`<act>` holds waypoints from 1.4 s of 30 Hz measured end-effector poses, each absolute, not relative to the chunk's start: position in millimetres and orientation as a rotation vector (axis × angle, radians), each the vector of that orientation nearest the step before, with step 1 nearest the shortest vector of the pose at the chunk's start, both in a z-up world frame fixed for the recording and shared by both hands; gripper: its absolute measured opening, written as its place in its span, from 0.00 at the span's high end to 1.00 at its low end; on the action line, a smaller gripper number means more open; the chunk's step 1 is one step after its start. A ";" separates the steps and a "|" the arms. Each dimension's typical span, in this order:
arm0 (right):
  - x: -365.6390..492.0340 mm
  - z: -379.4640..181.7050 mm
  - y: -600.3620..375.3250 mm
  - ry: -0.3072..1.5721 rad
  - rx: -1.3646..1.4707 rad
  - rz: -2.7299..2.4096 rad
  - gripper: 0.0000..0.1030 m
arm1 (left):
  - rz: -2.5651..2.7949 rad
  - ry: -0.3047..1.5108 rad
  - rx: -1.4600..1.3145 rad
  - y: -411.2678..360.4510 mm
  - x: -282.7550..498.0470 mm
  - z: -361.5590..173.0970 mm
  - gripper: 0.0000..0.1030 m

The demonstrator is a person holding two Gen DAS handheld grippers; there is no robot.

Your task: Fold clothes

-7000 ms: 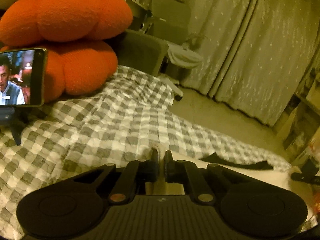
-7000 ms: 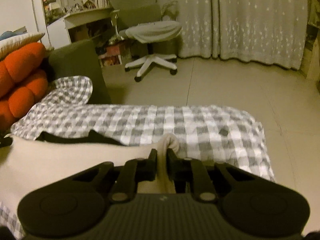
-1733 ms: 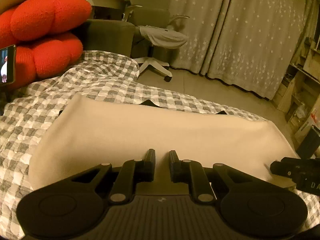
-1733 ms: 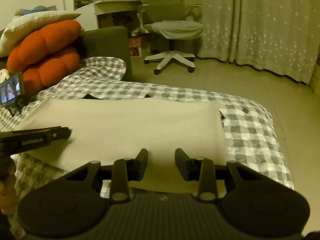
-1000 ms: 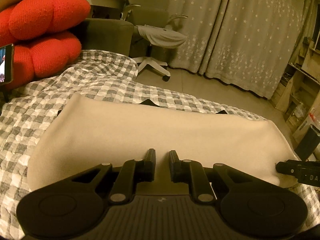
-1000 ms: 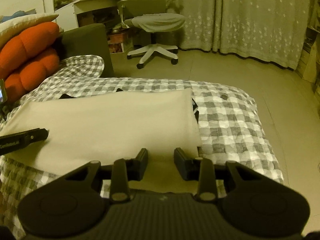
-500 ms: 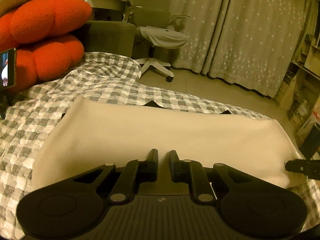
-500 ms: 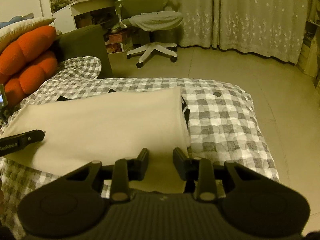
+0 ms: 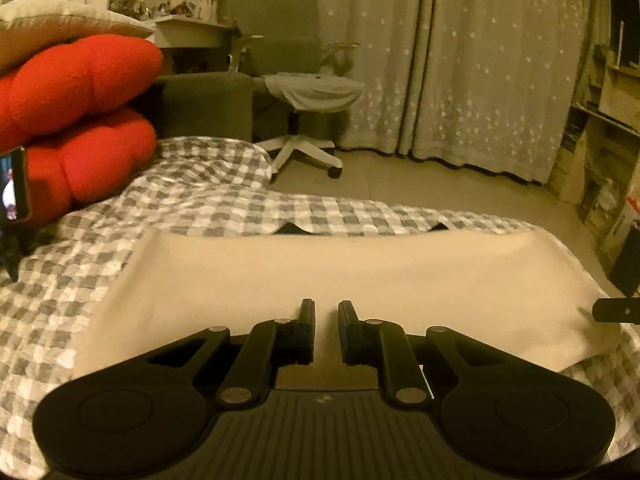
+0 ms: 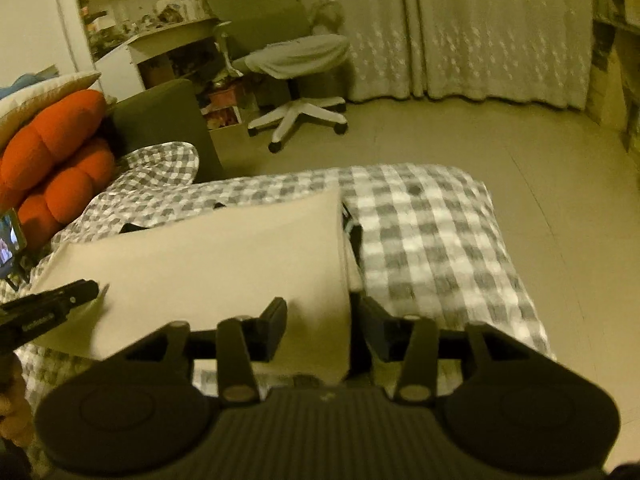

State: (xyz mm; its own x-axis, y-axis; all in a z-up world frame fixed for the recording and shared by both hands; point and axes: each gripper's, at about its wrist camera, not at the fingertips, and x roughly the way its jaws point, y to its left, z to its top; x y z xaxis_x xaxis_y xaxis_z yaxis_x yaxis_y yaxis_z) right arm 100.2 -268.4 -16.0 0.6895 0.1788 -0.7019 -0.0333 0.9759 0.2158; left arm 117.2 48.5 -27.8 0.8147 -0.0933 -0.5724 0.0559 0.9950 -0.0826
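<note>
Left wrist view. Left gripper held low and level above the near edge of the cream garment, fingers pointing toward the far curtain; jaws parted only by a narrow gap, nothing between them. Garment folded into a long flat band, lying crosswise on the checked bedcover, a strip of dark cloth peeking out along its far edge. Tip of the right gripper entering from the right margin, at the garment's right end. Red cushion stacked at the left under a pale pillow, phone with a lit screen propped beside it. Office chair on the floor beyond the bed.

Right wrist view. Right gripper tilted downward over the garment's right near corner, jaws spread wide and straddling the folded edge: left finger over the cloth, right finger over the bedcover just beside it; contact with the cloth not discernible. Left gripper reaching in from the left margin, tip at the garment's opposite end. Slight motion blur throughout. Cushion, phone, chair and curtain again in the background.
</note>
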 end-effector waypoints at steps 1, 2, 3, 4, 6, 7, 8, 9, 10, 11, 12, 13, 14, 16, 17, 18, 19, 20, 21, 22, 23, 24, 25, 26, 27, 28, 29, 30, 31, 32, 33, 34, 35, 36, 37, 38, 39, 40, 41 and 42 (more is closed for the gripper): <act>99.3 -18.0 -269.3 0.814 0.199 0.114 0.59 | -0.081 0.616 -0.052 46.2 118.0 -29.6 0.86; 98.4 -20.0 -270.2 0.825 0.206 0.109 0.59 | -0.083 0.618 -0.041 43.9 118.8 -31.3 0.86; 97.5 -22.1 -271.1 0.837 0.212 0.104 0.59 | -0.084 0.621 -0.029 41.6 119.6 -33.1 0.85; 96.7 -24.0 -272.6 0.848 0.224 0.099 0.57 | -0.085 0.621 -0.017 39.3 120.1 -34.4 0.85; 96.6 -25.9 -283.1 0.862 0.311 0.096 0.56 | -0.081 0.616 -0.014 37.6 119.5 -34.3 0.85; 95.7 -26.2 -289.2 0.861 0.358 0.097 0.56 | -0.080 0.614 -0.020 37.6 119.0 -33.7 0.85; 94.8 -26.7 -294.8 0.860 0.401 0.098 0.56 | -0.082 0.612 -0.027 37.7 118.2 -32.3 0.85; 94.2 -27.6 -297.9 0.864 0.413 0.095 0.56 | -0.086 0.607 -0.034 37.5 117.2 -30.9 0.85; 93.6 -28.6 -300.9 0.869 0.425 0.092 0.56 | -0.094 0.597 -0.036 36.7 115.5 -29.4 0.85; 92.9 -29.7 -303.8 0.873 0.439 0.091 0.56 | -0.102 0.588 -0.032 35.4 114.1 -28.5 0.85; 91.2 -31.4 -306.0 0.877 0.466 0.099 0.56 | -0.108 0.585 -0.024 33.3 113.3 -29.0 0.85; 89.5 -33.1 -308.1 0.881 0.492 0.108 0.55 | -0.111 0.585 -0.017 31.1 112.7 -30.1 0.85; 87.8 -34.8 -310.3 0.884 0.519 0.116 0.55 | -0.111 0.589 -0.009 28.7 112.4 -32.0 0.85; 84.4 -38.2 -314.6 0.891 0.571 0.133 0.50 | -0.112 0.586 0.008 24.2 111.1 -34.7 0.85; 82.7 -39.9 -316.8 0.894 0.598 0.141 0.50 | -0.114 0.582 0.017 22.0 110.2 -35.1 0.85; 81.0 -41.6 -318.9 0.898 0.624 0.149 0.49 | -0.116 0.582 0.018 21.0 110.3 -35.6 0.85; 79.3 -43.3 -321.1 0.901 0.651 0.158 0.48 | -0.118 0.581 0.020 19.9 110.3 -36.1 0.85; 78.1 -45.3 -323.0 0.904 0.677 0.165 0.48 | -0.119 0.582 0.021 18.9 110.4 -36.6 0.85; 80.3 -49.5 -323.3 0.912 0.700 0.165 0.47 | -0.117 0.582 0.019 18.3 110.4 -37.1 0.85; 82.3 -53.5 -322.9 0.918 0.725 0.165 0.47 | -0.115 0.583 0.017 17.8 110.4 -37.6 0.85; 84.3 -57.4 -322.6 0.924 0.749 0.165 0.47 | -0.113 0.583 0.017 17.3 110.4 -38.0 0.85; 86.1 -61.1 -322.4 0.928 0.774 0.166 0.47 | -0.112 0.583 0.018 17.1 110.4 -38.0 0.85; 86.9 -62.5 -323.3 0.922 0.794 0.168 0.43 | -0.111 0.583 0.019 16.8 110.3 -38.1 0.85; 87.8 -64.0 -324.2 0.915 0.814 0.168 0.43 | -0.110 0.582 0.021 16.4 110.2 -38.3 0.85; 89.2 -65.4 -324.9 0.904 0.826 0.154 0.42 | -0.108 0.581 0.022 15.9 109.7 -38.3 0.85; 90.5 -66.5 -324.4 0.888 0.835 0.139 0.42 | -0.107 0.579 0.023 15.2 108.9 -38.6 0.85; 91.9 -67.4 -323.6 0.871 0.840 0.126 0.42 | -0.106 0.577 0.027 14.5 108.4 -38.9 0.85; 93.6 -67.1 -319.8 0.860 0.820 0.119 0.40 | -0.105 0.576 0.029 14.5 108.2 -39.1 0.85; 95.1 -66.3 -316.0 0.848 0.799 0.113 0.41 | -0.105 0.574 0.030 14.8 108.3 -39.4 0.85; 93.9 -62.7 -312.2 0.833 0.771 0.113 0.42 | -0.104 0.573 0.032 14.6 107.8 -39.6 0.85; 92.8 -59.1 -308.3 0.817 0.743 0.112 0.51 | -0.104 0.572 0.036 14.2 107.0 -39.8 0.85; 91.6 -55.4 -304.5 0.802 0.716 0.112 0.63 | -0.104 0.570 0.041 13.7 106.3 -40.1 0.85; 90.5 -51.8 -300.7 0.787 0.688 0.111 0.67 | -0.104 0.568 0.047 13.2 105.4 -40.3 0.85; 89.3 -48.2 -296.9 0.771 0.660 0.111 0.71 | -0.104 0.567 0.052 12.7 104.9 -40.5 0.85; 88.2 -44.6 -293.0 0.756 0.633 0.110 0.73 | -0.104 0.568 0.054 12.4 105.0 -40.2 0.85; 87.0 -40.9 -289.2 0.740 0.605 0.110 0.74 | -0.105 0.569 0.054 12.2 104.9 -39.9 0.85; 85.9 -37.3 -285.4 0.724 0.578 0.109 0.74 | -0.105 0.571 0.053 12.1 105.0 -39.5 0.85; 84.7 -33.7 -281.5 0.709 0.550 0.109 0.74 | -0.105 0.572 0.050 12.3 105.1 -39.2 0.85; 83.6 -30.0 -277.7 0.693 0.523 0.108 0.74 | -0.104 0.573 0.046 12.7 105.4 -39.0 0.85; 82.4 -26.4 -273.9 0.677 0.495 0.108 0.73 | -0.104 0.574 0.044 12.9 105.5 -38.8 0.85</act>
State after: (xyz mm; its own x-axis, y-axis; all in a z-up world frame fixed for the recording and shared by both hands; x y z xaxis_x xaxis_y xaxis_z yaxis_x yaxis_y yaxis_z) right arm 82.4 -273.9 -26.4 0.7786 0.2534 -0.5740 0.0625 0.8790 0.4728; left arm 105.5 12.9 -38.8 0.8345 -0.0862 -0.5442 0.1109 0.9938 0.0126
